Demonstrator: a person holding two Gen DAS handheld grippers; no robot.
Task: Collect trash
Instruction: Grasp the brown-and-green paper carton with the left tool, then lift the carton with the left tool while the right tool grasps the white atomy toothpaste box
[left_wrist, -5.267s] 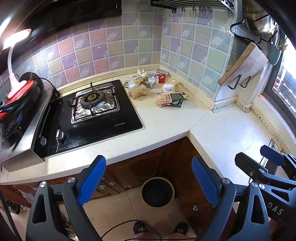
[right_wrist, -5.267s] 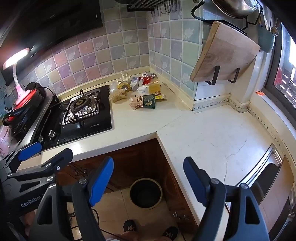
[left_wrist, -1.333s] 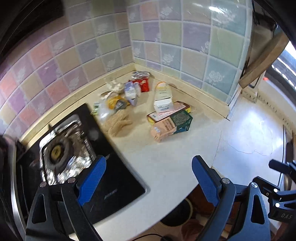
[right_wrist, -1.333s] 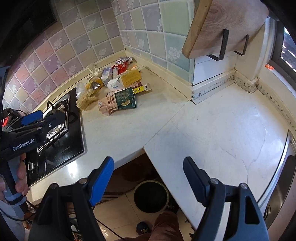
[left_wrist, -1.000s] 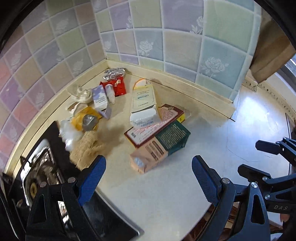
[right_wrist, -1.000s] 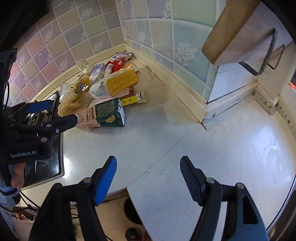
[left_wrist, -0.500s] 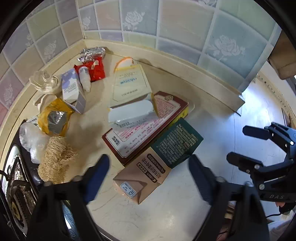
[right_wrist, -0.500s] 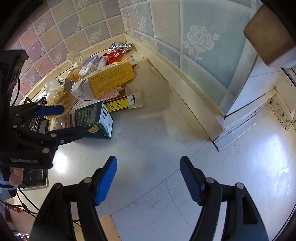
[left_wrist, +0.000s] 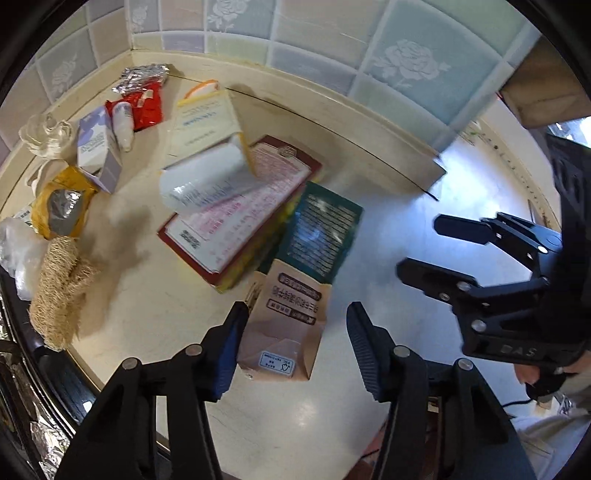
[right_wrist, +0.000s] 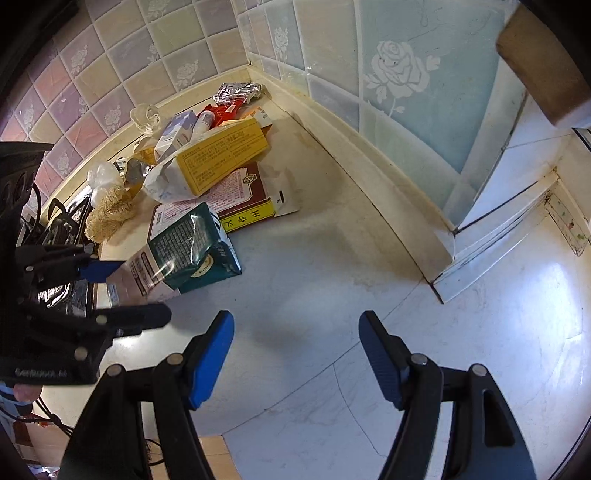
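Note:
A tan-and-green carton (left_wrist: 295, 295) lies on the pale counter, its tan end between the open fingers of my left gripper (left_wrist: 293, 332), which straddles it without closing; the right wrist view shows the carton (right_wrist: 184, 251) and that gripper (right_wrist: 122, 291) too. Behind it lie a flat red box (left_wrist: 236, 214), a yellow-and-white bag (left_wrist: 207, 147), a purple carton (left_wrist: 98, 147), a red wrapper (left_wrist: 146, 105) and foil (left_wrist: 142, 75). My right gripper (right_wrist: 295, 354) is open and empty over bare counter, right of the pile; it also shows in the left wrist view (left_wrist: 469, 254).
A loofah scrubber (left_wrist: 59, 291), a clear plastic bag (left_wrist: 18, 251) and a yellow foil pouch (left_wrist: 61, 206) lie at the left beside the black stove edge (left_wrist: 62, 373). Tiled walls (right_wrist: 388, 74) meet in the corner behind the pile. A wooden board (right_wrist: 543, 62) hangs at the upper right.
Both grippers have moved from above the floor bin in toward the counter corner. My left gripper has come down over the tan-and-green carton, its fingers narrowed around the tan end.

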